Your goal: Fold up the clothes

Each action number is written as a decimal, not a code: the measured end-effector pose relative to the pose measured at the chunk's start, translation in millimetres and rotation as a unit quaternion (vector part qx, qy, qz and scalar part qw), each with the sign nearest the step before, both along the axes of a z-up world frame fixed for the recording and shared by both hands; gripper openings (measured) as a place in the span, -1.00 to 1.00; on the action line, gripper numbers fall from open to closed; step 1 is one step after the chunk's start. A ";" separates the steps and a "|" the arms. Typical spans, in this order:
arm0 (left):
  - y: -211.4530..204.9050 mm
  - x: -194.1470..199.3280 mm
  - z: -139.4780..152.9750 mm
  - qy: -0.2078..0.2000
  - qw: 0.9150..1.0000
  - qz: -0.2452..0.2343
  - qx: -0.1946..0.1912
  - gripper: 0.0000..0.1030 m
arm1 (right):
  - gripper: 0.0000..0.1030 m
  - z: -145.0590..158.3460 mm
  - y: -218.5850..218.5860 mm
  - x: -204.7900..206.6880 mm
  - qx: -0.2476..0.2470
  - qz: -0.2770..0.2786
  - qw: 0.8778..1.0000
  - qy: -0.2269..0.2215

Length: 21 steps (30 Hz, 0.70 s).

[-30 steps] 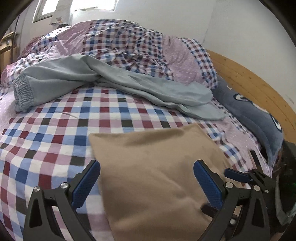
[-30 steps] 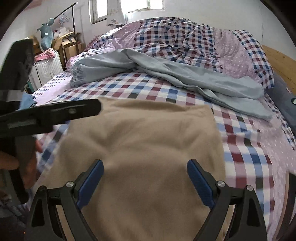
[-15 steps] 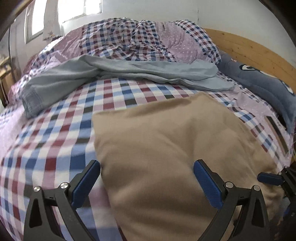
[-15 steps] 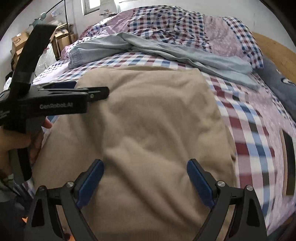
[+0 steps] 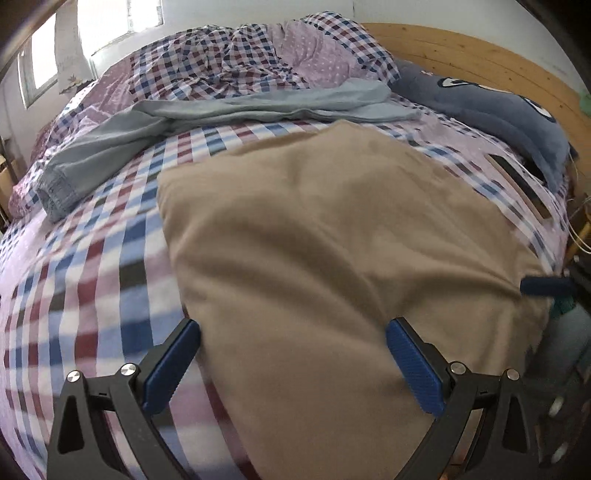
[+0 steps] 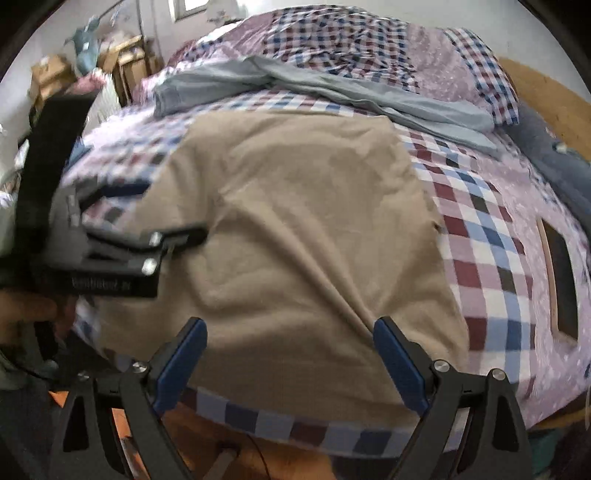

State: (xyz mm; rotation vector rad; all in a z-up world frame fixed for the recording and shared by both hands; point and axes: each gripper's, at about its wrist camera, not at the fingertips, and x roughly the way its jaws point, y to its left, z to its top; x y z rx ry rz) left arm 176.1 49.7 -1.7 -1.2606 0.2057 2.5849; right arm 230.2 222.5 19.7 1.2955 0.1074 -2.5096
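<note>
Between spread fingers (image 5: 413,373), tan garment (image 5: 332,229)

A home bedroom — checked bedding (image 5: 92,266), wooden headboard (image 5: 461,55), pillows (image 5: 491,107), window (image 5: 122,18) behind.

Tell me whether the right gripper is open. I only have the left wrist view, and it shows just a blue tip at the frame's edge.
Observer: Open. The right wrist view shows the right gripper with its jaws spread wide over the tan garment, gripping nothing.
Operator: How near is the garment's hem to the bed's front edge?
Observer: Near. Only a narrow strip of checked sheet shows below the hem before the bed drops off.
Operator: Anything beside the bed on the left?
Observer: A cardboard box and wooden furniture stand by the wall, both blurred.
</note>
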 end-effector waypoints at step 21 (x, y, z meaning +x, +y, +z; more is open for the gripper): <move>-45.9 69.8 -8.2 -0.130 0.980 0.075 0.129 0.43 | 0.04 -0.6 130.0 -3.9 -0.195 -0.173 0.964 -0.046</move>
